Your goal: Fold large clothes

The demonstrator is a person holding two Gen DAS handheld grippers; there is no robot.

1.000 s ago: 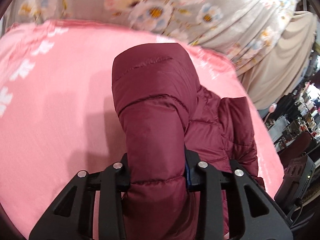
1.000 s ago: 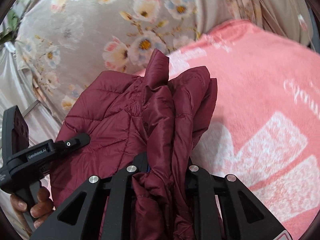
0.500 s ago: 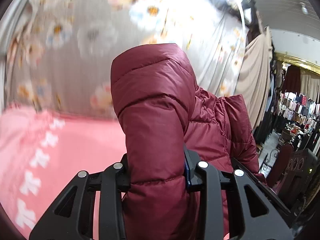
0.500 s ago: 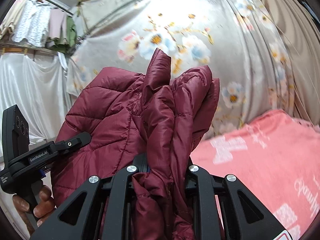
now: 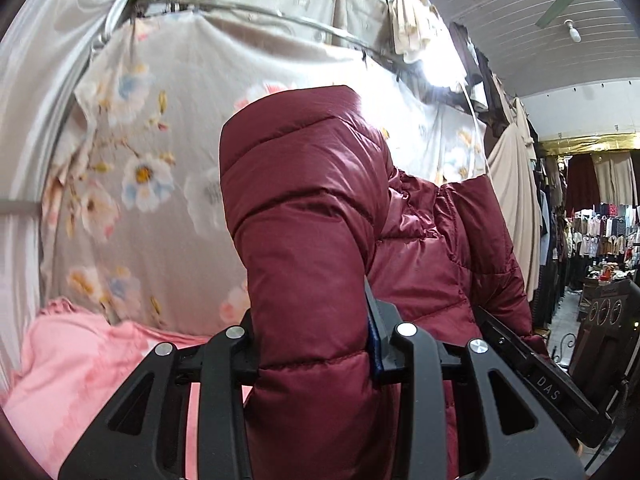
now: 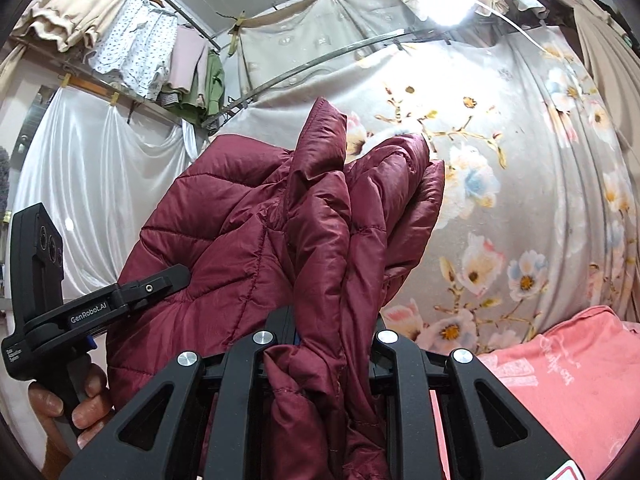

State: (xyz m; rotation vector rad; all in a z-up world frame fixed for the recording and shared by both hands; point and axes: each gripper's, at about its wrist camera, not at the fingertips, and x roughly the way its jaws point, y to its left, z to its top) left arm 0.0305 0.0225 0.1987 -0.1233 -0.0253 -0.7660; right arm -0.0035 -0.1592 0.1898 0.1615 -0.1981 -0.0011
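Observation:
A dark red quilted puffer jacket (image 5: 312, 240) is held up in the air by both grippers. My left gripper (image 5: 314, 344) is shut on a thick padded fold of it. My right gripper (image 6: 328, 344) is shut on a bunched edge of the same jacket (image 6: 280, 232). In the right wrist view the left gripper (image 6: 100, 308) shows at the left, held by a hand, its tip against the jacket. The pink blanket (image 5: 80, 368) lies low below the jacket, also at the lower right in the right wrist view (image 6: 560, 380).
A grey floral curtain (image 5: 140, 168) hangs behind the bed on a curved rail, also seen in the right wrist view (image 6: 520, 200). White drapes (image 6: 92, 168) and hanging clothes (image 6: 140, 52) are at the left. A shop aisle with clothes racks (image 5: 600, 240) opens at the right.
Both grippers have lifted the jacket up off the pink blanket. The views have tilted from the bed up toward the curtain and ceiling. Both grips have held.

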